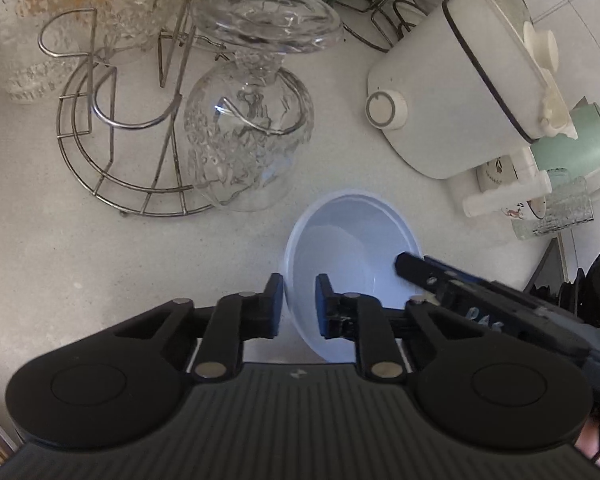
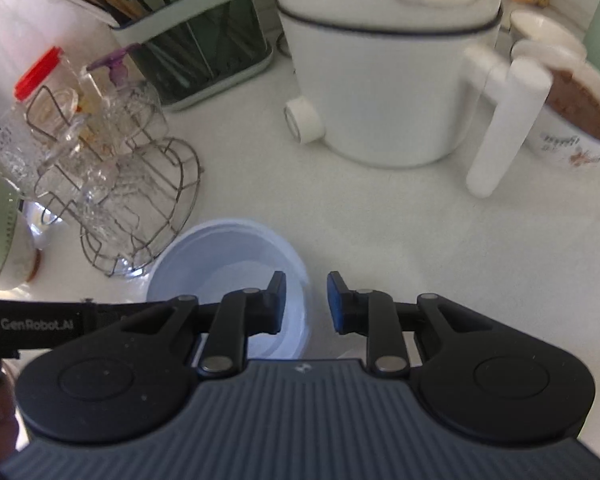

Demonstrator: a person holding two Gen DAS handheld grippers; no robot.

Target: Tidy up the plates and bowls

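A pale blue translucent bowl sits low over the white counter, between both grippers. I cannot tell whether it rests on the counter. My left gripper straddles the bowl's left rim, one pad outside and one inside, closed narrowly on the wall. My right gripper straddles the opposite rim with a narrow gap, its left finger inside the bowl. In the left wrist view, one finger of the right gripper reaches over that far rim.
A wire rack with an upturned glass goblet stands just behind and left of the bowl. A white electric pot, a mint kettle, a mug and a chopstick holder line the back. Dark plates stand at the right edge.
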